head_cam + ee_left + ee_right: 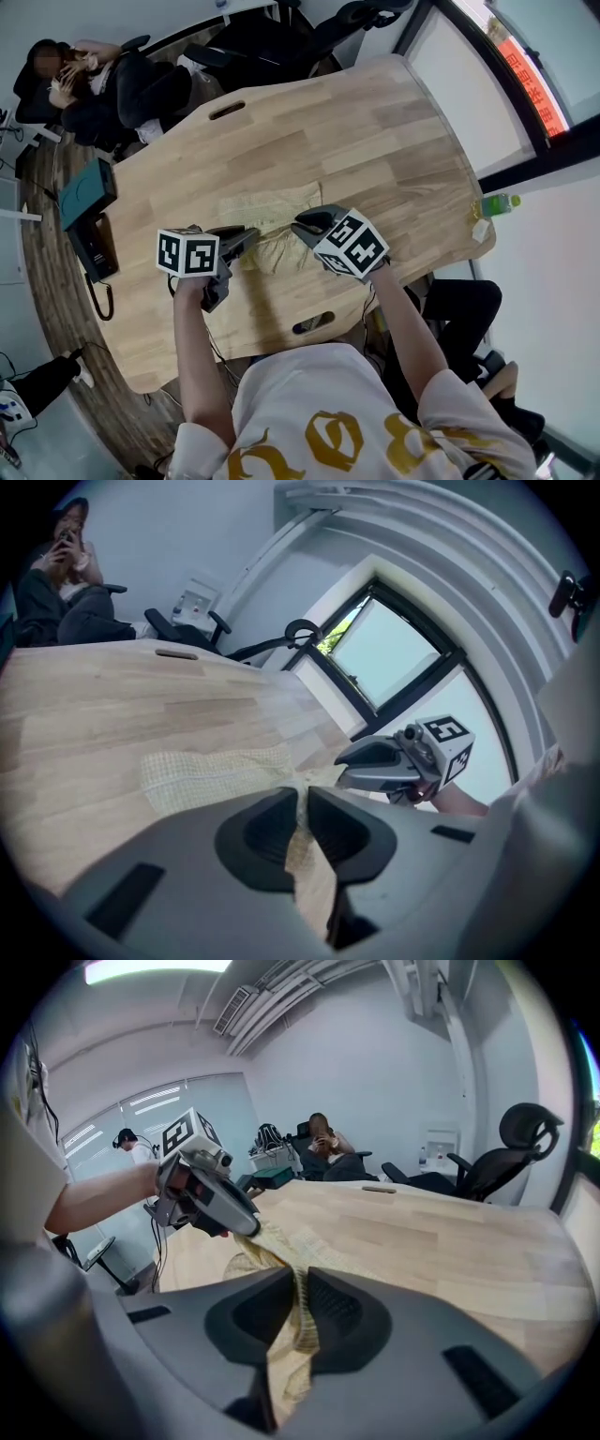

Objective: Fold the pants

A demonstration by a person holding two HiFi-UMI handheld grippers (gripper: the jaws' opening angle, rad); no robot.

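Nearest, the grey left gripper (247,236) and right gripper (300,226) each clench the six-o'clock edge of the pale yellow woven pants (272,206) on the middle of the light wooden table (394,159); it seems best to carry both level and together, keeping the cloth taut.

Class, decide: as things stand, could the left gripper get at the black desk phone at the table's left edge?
Probably not yet: the left gripper is shut on the pants. Only bare table lies between it and the desk phone.

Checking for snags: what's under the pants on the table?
Bare wooden table shows all round the pants; anything beneath the cloth is covered.
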